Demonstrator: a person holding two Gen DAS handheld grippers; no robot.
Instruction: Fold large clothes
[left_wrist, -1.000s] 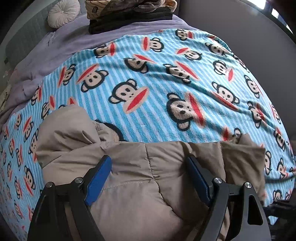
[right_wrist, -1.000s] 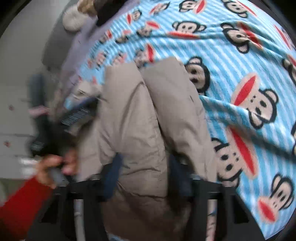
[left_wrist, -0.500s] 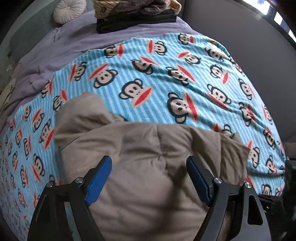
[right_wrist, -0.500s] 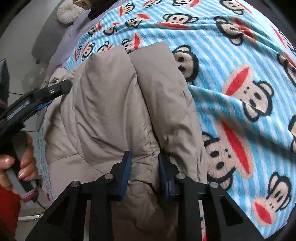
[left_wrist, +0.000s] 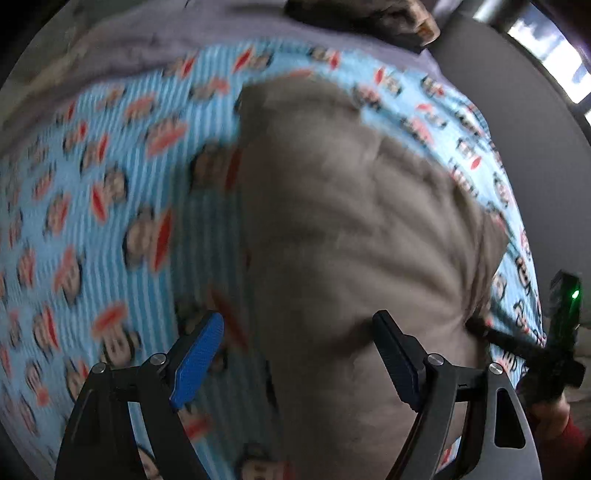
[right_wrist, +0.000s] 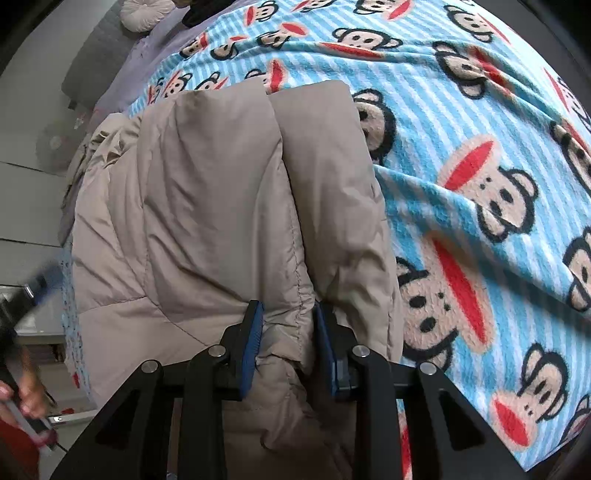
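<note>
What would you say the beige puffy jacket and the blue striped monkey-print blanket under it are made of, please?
The beige puffy jacket looks like a thin woven synthetic shell over padding: smooth, faintly sheened, with fine creases and stitched quilting seams. The filling cannot be told. The blue striped monkey-print blanket looks like fleece: a matte, fuzzy nap with soft-edged print. The right gripper pinches a jacket fold.

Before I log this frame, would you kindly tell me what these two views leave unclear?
- Left wrist view: motion blur smears the beige padded jacket and monkey-print blanket; seams and folds are unreadable.
- Left tool: open, but blur hides whether its fingers touch the jacket.
- Right wrist view: the right tool pinches a jacket fold; the hem below is cut off by the frame edge.
- Stacked items at the bed's far end: blurred and cropped.
</note>
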